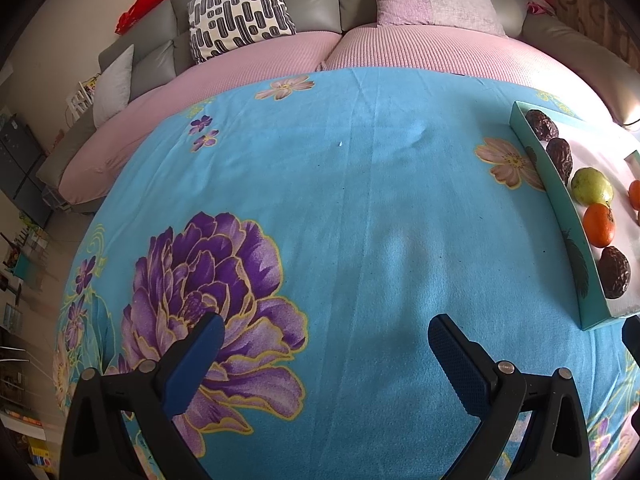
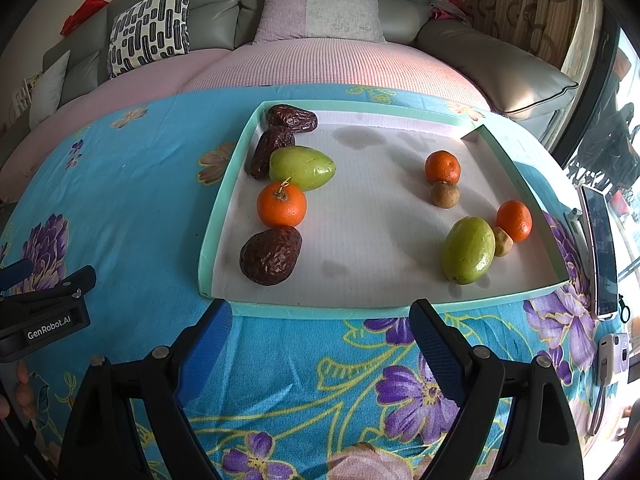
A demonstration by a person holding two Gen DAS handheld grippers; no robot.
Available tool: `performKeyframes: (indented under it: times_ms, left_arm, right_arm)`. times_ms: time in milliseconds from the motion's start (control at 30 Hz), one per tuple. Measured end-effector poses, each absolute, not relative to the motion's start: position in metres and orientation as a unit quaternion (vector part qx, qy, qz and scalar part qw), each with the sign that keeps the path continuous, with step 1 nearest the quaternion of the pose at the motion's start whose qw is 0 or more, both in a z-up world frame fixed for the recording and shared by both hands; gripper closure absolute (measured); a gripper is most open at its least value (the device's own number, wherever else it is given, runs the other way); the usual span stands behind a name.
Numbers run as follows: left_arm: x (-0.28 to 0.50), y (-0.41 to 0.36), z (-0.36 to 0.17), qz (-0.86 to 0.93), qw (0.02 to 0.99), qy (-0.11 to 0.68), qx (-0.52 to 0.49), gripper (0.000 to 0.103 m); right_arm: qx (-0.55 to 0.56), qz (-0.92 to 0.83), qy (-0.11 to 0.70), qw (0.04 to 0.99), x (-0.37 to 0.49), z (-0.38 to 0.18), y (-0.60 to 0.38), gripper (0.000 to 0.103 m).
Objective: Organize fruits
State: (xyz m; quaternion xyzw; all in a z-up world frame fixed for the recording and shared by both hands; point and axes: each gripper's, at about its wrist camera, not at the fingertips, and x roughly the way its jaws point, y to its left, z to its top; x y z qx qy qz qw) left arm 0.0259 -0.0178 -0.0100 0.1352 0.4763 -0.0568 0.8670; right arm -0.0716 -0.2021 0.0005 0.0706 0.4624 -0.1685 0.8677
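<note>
A shallow teal-rimmed tray (image 2: 218, 216) with a white floor holds the fruit. Along its left side lie two wrinkled dark dates (image 2: 291, 117) (image 2: 269, 151), a green fruit (image 2: 302, 167), an orange tangerine (image 2: 281, 205) and a big dark wrinkled fruit (image 2: 271, 255). On the right are two tangerines (image 2: 442, 166) (image 2: 514, 220), two small brown fruits (image 2: 445, 194) (image 2: 502, 241) and another green fruit (image 2: 469, 249). My right gripper (image 2: 320, 326) is open just before the tray's near rim, empty. My left gripper (image 1: 326, 340) is open over bare cloth, left of the tray (image 1: 560, 216).
The table wears a blue cloth with purple flowers (image 1: 208, 280). A sofa with pink cover and cushions (image 2: 320, 8) stands behind. A phone (image 2: 602, 256) and a small white device (image 2: 612, 354) lie at the right table edge. The other gripper's body (image 2: 44, 312) shows at left.
</note>
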Motion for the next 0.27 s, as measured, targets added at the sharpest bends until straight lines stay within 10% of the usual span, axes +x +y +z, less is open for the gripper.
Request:
performKeyframes:
  times_ms: [267]
  left_arm:
    - [0.0258, -0.0174, -0.0099, -0.057, 0.867, 0.477, 0.135, 0.000]
  right_arm:
    - [0.071, -0.169, 0.463, 0.868, -0.0720, 0.0006, -0.2019, 0.012]
